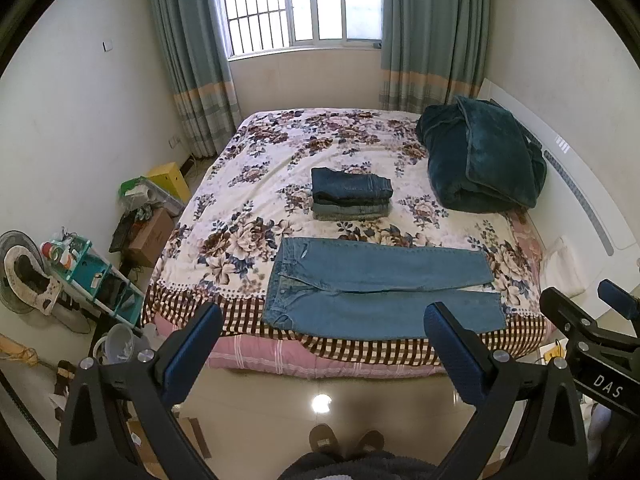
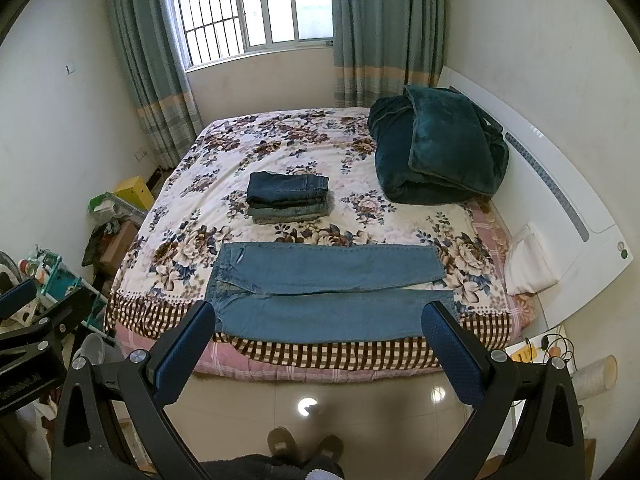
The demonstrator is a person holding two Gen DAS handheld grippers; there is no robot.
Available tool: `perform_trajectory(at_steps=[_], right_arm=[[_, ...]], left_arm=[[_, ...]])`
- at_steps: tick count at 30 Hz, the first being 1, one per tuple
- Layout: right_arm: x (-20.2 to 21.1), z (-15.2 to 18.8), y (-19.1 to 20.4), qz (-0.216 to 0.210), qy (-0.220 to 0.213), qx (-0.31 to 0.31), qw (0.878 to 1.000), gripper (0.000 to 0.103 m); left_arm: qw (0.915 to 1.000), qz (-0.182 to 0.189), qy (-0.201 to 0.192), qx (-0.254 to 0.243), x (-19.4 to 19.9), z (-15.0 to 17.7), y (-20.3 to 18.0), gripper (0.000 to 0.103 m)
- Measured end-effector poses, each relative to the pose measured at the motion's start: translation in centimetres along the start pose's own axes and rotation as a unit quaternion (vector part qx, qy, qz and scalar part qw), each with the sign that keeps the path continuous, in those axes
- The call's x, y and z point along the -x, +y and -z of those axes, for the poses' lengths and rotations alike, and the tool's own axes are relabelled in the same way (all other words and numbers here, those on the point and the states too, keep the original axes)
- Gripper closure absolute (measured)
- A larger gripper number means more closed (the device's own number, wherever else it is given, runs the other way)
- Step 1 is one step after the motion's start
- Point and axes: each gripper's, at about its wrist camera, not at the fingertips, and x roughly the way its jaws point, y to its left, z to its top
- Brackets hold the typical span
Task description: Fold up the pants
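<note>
Light blue jeans lie flat and spread out near the front edge of the bed, waist to the left, legs to the right; they also show in the right wrist view. My left gripper is open and empty, held back from the bed above the floor. My right gripper is open and empty too, also back from the bed; it shows at the right edge of the left wrist view. A stack of folded dark jeans sits mid-bed, also in the right wrist view.
The bed has a floral cover with a checked border. A dark teal folded blanket lies at the back right by the white headboard. Boxes, a shelf and a fan crowd the floor left. A white pillow lies right.
</note>
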Motion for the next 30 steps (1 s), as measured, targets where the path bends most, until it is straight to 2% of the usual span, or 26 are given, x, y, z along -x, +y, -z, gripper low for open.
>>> perform_trajectory(at_steps=[8, 12, 17, 25, 30], right_arm=[[-1.3, -0.3, -1.2, 0.0, 0.009, 0.002, 1.0, 0.0], [-4.7, -0.4, -2.6, 0.006, 0.017, 0.004, 1.0, 0.0], [-9.7, -1.3, -3.3, 0.015, 0.025, 0.015, 0.999, 0.0], [-22.6, -4.9, -4.9, 0.036, 0.067, -0.004, 0.997, 0.0], [-34.5, -8.5, -7.0, 0.051, 0.116, -0.046, 0.991, 0.0]], left_arm=[[0.9998, -0.015, -0.006, 0.012, -0.3, -0.3, -0.4, 0.0], [0.9991, -0.025, -0.002, 0.033, -2.8, 0.1, -0.7, 0.0], [0.9973, -0.056, 0.008, 0.046, -7.4, -0.7, -1.0, 0.0], [0.9939, -0.074, 0.066, 0.049, -19.0, -3.6, -1.6, 0.0], [0.9901, -0.083, 0.107, 0.038, -28.8, -6.9, -2.2, 0.0]])
